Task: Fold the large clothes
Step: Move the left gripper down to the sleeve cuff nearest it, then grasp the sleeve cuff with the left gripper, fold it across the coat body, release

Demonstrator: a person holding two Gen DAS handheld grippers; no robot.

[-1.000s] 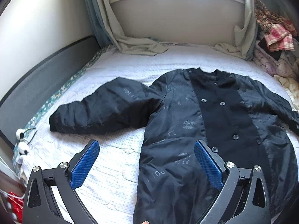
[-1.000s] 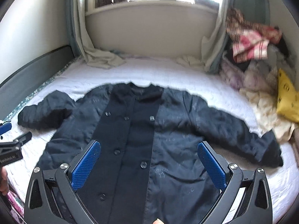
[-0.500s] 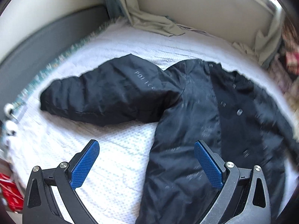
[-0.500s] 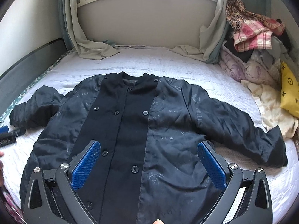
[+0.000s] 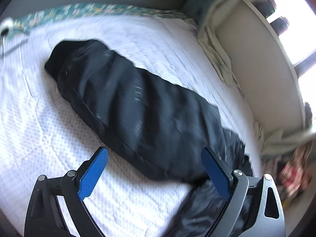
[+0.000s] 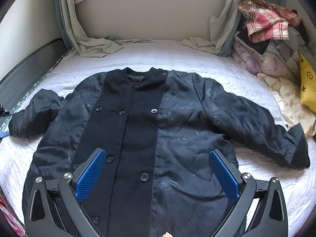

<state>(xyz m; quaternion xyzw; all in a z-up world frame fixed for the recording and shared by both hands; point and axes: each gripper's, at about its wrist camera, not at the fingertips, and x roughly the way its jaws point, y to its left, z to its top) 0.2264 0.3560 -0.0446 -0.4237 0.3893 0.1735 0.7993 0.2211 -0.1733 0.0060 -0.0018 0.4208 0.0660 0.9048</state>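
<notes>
Black padded button-front jacket [image 6: 150, 130] lies flat, front up, on the white textured bedspread [image 6: 177, 59], collar at 12 o'clock, hem at 6, both sleeves spread out to 9 and 3.

Right gripper [image 6: 157, 174] is spread wide, holding nothing, hovering over the lower half of the jacket; blue pads [image 6: 89, 176] straddle the dark centre placket.

Left gripper [image 5: 154, 174] is also spread wide, empty, above the jacket's left sleeve [image 5: 126, 102]. The sleeve runs from 10 to 4 o'clock in the left wrist view, cuff at 10; that view is motion-blurred.

Pile of mixed clothes [image 6: 270, 29] sits at 2 o'clock, beige curtains [image 6: 94, 45] at 11, yellow printed cushion [image 6: 308, 85] at 3.
</notes>
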